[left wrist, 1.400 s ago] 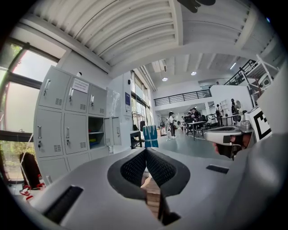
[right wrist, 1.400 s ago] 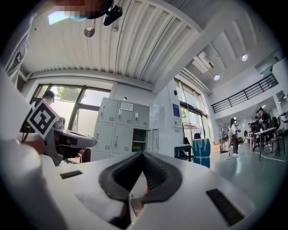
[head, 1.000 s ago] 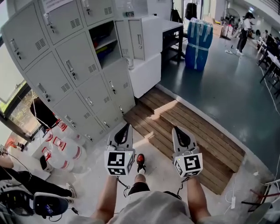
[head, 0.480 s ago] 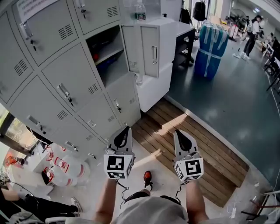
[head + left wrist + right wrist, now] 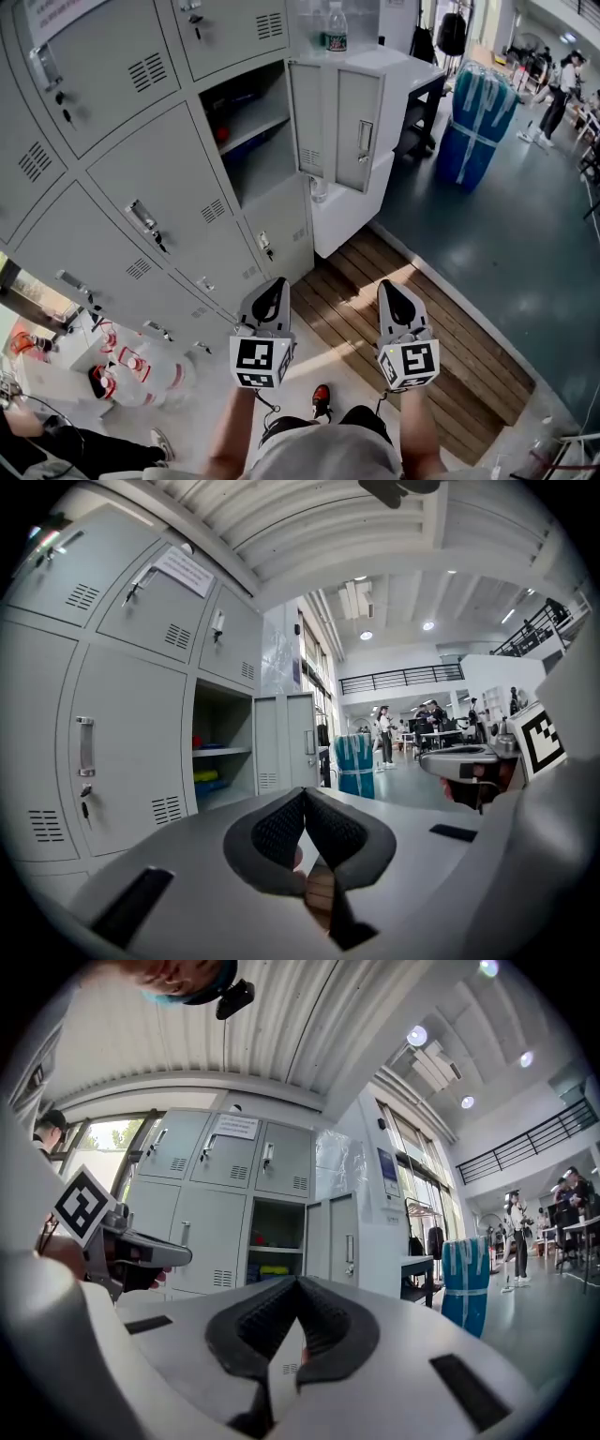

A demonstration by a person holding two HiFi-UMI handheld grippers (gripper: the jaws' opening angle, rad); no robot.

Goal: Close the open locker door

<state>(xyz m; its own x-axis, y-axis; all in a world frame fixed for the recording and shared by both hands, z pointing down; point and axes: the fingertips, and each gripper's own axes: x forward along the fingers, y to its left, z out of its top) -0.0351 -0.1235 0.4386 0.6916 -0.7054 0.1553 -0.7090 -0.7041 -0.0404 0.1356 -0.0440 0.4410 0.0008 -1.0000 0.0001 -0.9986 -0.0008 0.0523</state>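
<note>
The grey locker bank fills the left of the head view. One compartment (image 5: 248, 131) stands open, with coloured items on its shelf, and its door (image 5: 359, 131) is swung out to the right. Both grippers are held side by side below it, well short of the door. My left gripper (image 5: 274, 283) is shut and empty, and so is my right gripper (image 5: 391, 287). The left gripper view shows the shut left gripper (image 5: 303, 795) with the open door (image 5: 302, 752) ahead. The right gripper view shows the shut right gripper (image 5: 298, 1283) facing the door (image 5: 343, 1241).
A white cabinet (image 5: 375, 187) stands right behind the open door, with a water bottle (image 5: 336, 28) on top of it. A wooden platform (image 5: 422, 309) lies underfoot. A blue wrapped bundle (image 5: 478, 112) stands at the back right. Red-and-white canisters (image 5: 131, 366) sit at the lower left.
The lockers and the open door have come nearer and more central in the head view. Both grippers stay shut, side by side, as before.
</note>
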